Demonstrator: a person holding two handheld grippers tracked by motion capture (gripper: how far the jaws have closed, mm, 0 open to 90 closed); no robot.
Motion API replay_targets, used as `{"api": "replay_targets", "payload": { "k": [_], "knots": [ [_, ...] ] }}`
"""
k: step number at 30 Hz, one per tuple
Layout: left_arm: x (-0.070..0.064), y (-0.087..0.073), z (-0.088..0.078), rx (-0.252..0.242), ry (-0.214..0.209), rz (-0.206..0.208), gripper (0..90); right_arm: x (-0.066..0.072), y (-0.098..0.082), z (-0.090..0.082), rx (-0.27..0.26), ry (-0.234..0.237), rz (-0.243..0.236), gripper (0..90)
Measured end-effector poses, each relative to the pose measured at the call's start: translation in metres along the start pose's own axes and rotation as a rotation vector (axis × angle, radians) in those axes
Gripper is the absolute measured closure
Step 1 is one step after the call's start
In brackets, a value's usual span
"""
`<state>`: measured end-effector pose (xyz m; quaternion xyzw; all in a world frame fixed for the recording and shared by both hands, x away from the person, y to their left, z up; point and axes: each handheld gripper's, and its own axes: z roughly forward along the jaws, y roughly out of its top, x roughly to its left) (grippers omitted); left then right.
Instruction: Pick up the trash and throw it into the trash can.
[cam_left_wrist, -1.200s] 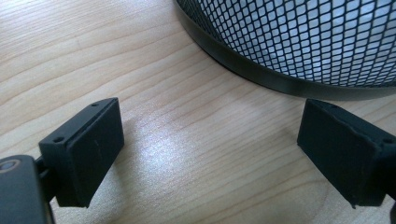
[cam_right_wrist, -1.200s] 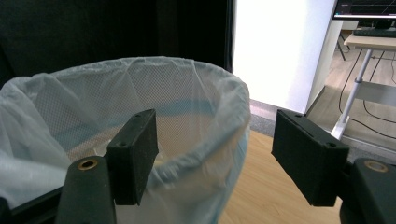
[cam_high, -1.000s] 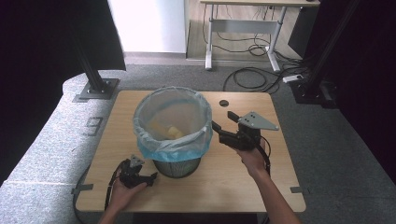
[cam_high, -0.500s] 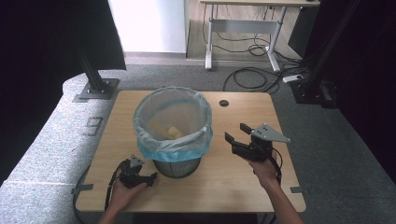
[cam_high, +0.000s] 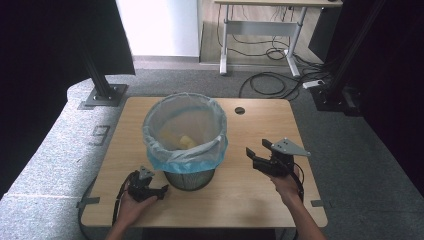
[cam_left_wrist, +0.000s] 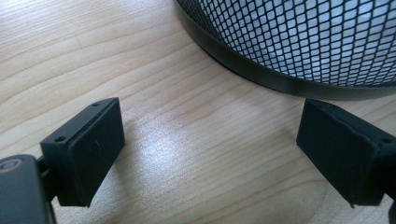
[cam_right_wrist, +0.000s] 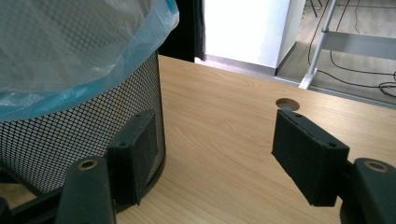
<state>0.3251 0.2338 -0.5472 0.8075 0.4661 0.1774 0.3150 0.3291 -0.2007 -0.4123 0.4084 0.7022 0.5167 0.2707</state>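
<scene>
A black mesh waste bin lined with a pale blue plastic bag stands in the middle of the wooden table; a yellowish lump lies inside it. My left gripper rests low on the table at the bin's front left, jaws open and empty, the mesh wall just ahead of them. My right gripper hovers to the right of the bin, jaws open with nothing between them; the bin's mesh and bag stand at the left of its view.
A round cable hole sits near the table's far edge, also visible as the hole past my right jaws. Black stand posts and a desk with cables stand on the floor beyond the table.
My right gripper has drawn back from the bin's rim, moving right and down toward the table's right side. The left gripper has stayed put.
</scene>
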Motion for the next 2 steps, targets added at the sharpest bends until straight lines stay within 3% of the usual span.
{"api": "replay_targets", "payload": {
  "k": [2],
  "knots": [
    [0.0000, 0.0000, 0.0000, 0.000, 0.000, 0.001, 7.4, -0.0002, -0.0005, 0.0001, 0.000, -0.003, -0.002, 30.1]
  ]
}}
